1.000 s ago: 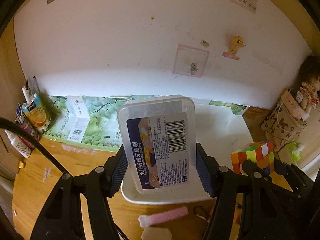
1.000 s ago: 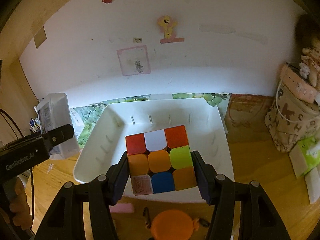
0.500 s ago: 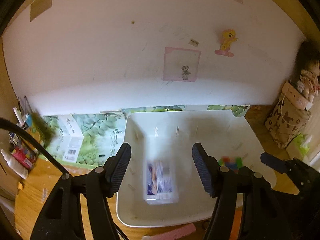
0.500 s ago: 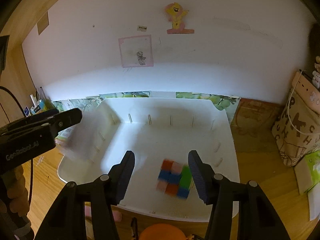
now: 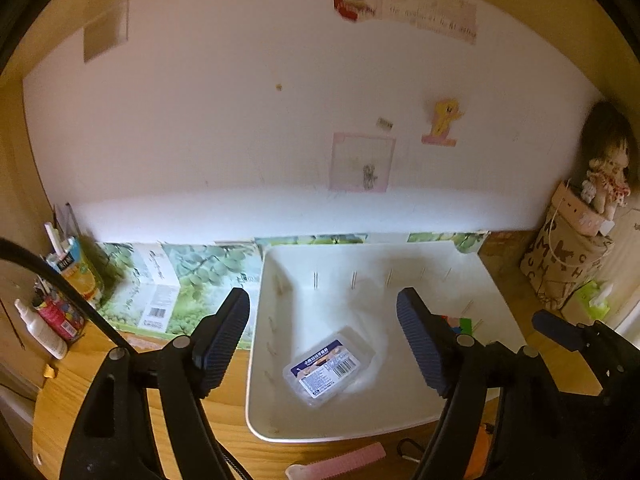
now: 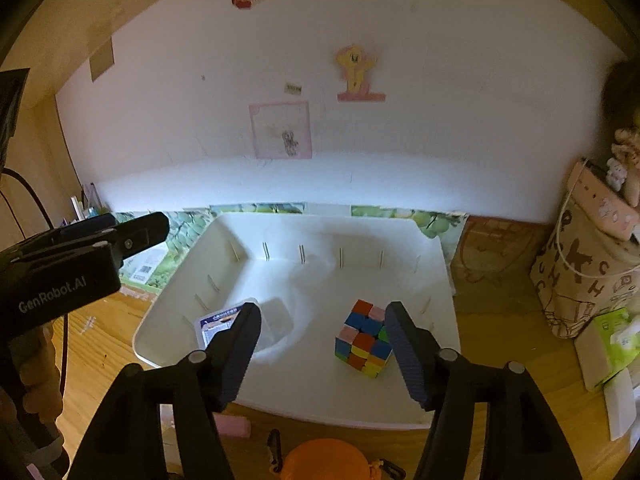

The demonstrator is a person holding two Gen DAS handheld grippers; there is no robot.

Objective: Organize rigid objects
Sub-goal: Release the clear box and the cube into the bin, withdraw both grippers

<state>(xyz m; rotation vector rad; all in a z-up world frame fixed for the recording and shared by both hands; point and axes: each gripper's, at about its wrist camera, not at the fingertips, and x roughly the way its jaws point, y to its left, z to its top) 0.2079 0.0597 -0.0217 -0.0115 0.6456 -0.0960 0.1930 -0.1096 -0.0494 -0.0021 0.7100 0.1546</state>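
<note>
Both items have dropped from the grippers into the white bin [image 5: 256, 320]: the clear box [image 5: 330, 364] lies flat at its left, the puzzle cube [image 6: 364, 340] rests tilted at its right, well apart. Left gripper [image 5: 322, 334] and right gripper [image 6: 322, 350] hover above, jaws just widened, gaping and empty, over the wooden desk [image 6: 100, 340].

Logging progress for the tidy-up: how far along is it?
Done: the clear box and the cube lie in the white bin. In hand: nothing; both claws, left and right, have just been opening and are empty. Left: a pink piece and an orange item on the desk.
</note>
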